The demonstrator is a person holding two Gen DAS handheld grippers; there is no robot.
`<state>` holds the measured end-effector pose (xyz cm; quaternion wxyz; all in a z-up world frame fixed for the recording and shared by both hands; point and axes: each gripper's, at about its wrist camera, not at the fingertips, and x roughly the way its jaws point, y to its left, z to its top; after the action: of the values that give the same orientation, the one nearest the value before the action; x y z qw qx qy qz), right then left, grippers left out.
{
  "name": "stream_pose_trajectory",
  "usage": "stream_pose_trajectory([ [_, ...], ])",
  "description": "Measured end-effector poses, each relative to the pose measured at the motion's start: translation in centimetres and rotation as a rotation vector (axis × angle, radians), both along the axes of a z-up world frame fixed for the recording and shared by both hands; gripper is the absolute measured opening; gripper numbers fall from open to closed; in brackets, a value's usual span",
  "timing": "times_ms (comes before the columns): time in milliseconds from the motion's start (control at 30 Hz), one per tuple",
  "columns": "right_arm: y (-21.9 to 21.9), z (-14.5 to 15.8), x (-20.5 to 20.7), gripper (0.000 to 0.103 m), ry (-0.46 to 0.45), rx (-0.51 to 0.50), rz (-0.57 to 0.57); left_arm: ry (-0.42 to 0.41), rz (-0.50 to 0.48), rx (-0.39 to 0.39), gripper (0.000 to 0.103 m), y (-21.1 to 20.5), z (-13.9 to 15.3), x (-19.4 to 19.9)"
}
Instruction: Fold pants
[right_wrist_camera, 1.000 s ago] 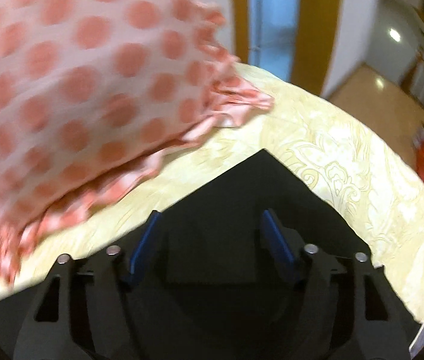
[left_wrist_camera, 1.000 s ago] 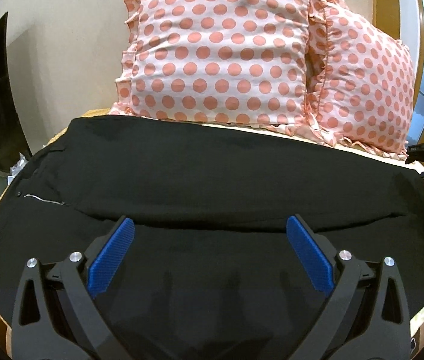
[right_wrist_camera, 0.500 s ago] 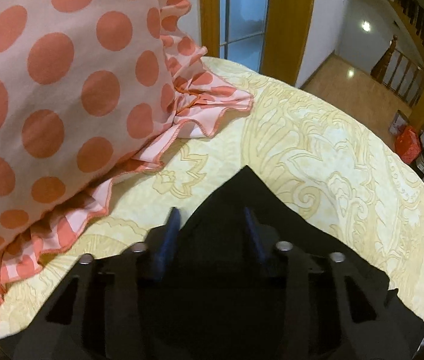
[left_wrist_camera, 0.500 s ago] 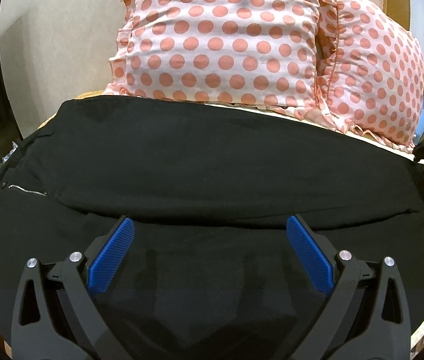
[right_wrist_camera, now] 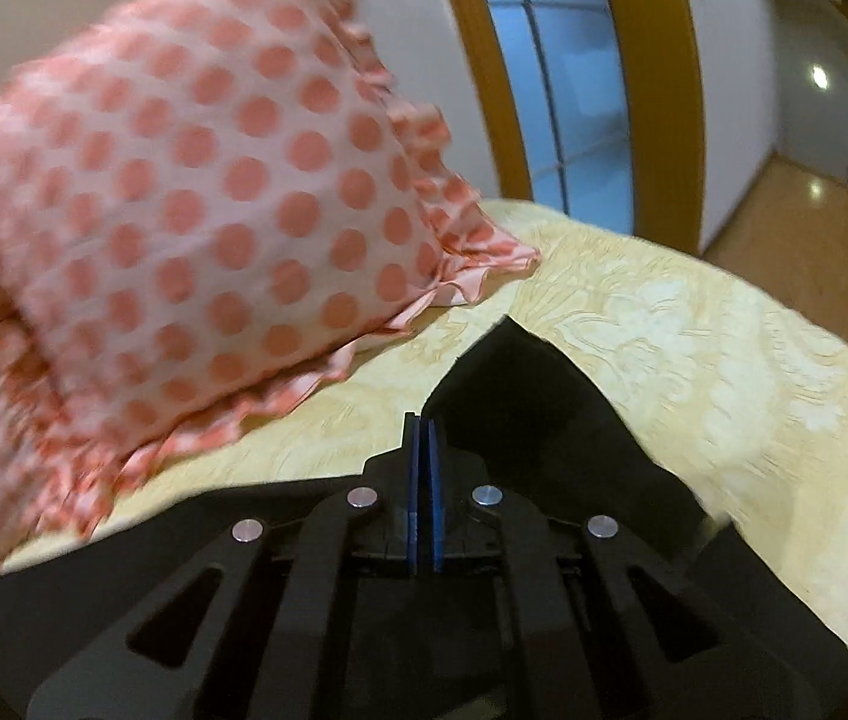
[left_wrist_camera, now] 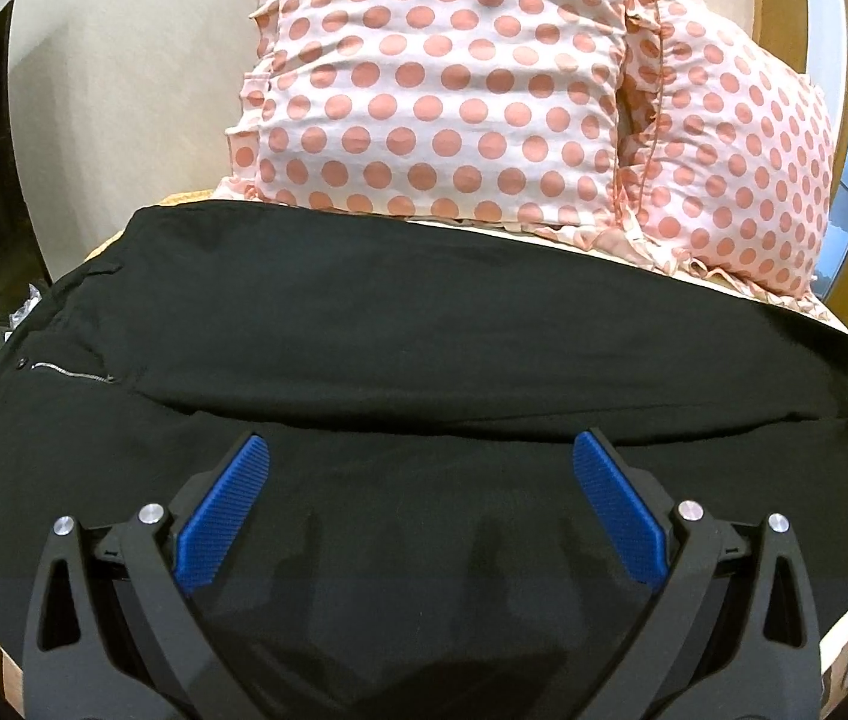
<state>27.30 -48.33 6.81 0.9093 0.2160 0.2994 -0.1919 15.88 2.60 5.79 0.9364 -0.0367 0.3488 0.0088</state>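
The black cloth pants (left_wrist_camera: 424, 324) lie spread lengthwise across the bed with the pale yellow patterned bedspread (right_wrist_camera: 694, 348), both legs side by side, so folding appears barely begun. The left claw (left_wrist_camera: 421, 498) hovers wide and empty above the nearer leg. The right claw (right_wrist_camera: 423, 480) is pinched closed at a corner of the cloth, apparently gripping it. Only the left view shows the whole garment and zipper; only the right view shows the pinched corner beside the pink polka-dot ruffled pillow (right_wrist_camera: 196, 192).
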Motion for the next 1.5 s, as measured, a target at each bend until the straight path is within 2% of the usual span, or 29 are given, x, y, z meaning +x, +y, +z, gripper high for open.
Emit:
stream_pose_trajectory([
  [133,1.5,0.2,-7.5,0.003,-0.059,0.007,0.036,-0.007,-0.008,-0.007,0.101,-0.1,0.3,-0.8],
  [267,2.4,-1.8,-14.5,0.003,-0.053,0.054,0.018,-0.017,-0.026,-0.011,0.101,-0.6,0.5,-1.5],
  [333,2.6,-3.1,-16.7,0.003,-0.03,0.102,0.013,-0.021,-0.035,-0.011,0.101,-0.9,0.7,-1.7],
  [467,2.3,-4.7,-17.9,0.004,-0.003,0.211,0.037,-0.025,-0.061,-0.008,0.101,-1.8,1.1,-2.0],
  [567,1.9,-4.9,-18.4,0.012,-0.016,0.317,0.038,-0.036,-0.07,0.001,0.101,-2.2,1.2,-2.6],
  [733,3.0,-4.0,-19.2,0.014,-0.095,0.439,0.096,-0.04,-0.055,0.014,0.101,-1.8,1.2,-3.1],
  [833,4.1,-5.0,-18.0,0.024,-0.104,0.579,0.177,-0.033,-0.051,0.005,0.101,-1.7,1.2,-2.9],
  [900,4.5,-5.8,-16.7,0.035,-0.094,0.656,0.192,-0.031,-0.056,0.006,0.101,-1.8,1.2,-2.9],
  [1033,4.8,-7.2,-14.4,0.035,-0.088,0.764,0.186,-0.039,-0.059,0.031,0.101,-1.8,1.1,-3.3],
  [1200,4.1,-7.3,-13.5,0.035,-0.102,0.855,0.104,-0.03,-0.036,0.021,0.101,-1.0,0.9,-2.9],
  [1267,4.2,-7.3,-13.6,0.035,-0.095,0.913,0.071,-0.024,-0.031,0.014,0.101,-0.8,0.8,-2.7],
  [1333,5.1,-7.2,-14.0,0.035,-0.051,0.965,0.08,-0.02,-0.031,0.016,0.101,-0.8,0.7,-2.6],
  [1433,6.1,-6.8,-13.4,0.035,0.01,0.963,0.079,-0.011,-0.03,0.021,0.101,-1.0,0.5,-2.3],
  [1500,6.0,-6.7,-12.9,0.035,0.027,0.961,0.039,-0.005,-0.032,0.015,0.101,-1.0,0.4,-2.2],
])
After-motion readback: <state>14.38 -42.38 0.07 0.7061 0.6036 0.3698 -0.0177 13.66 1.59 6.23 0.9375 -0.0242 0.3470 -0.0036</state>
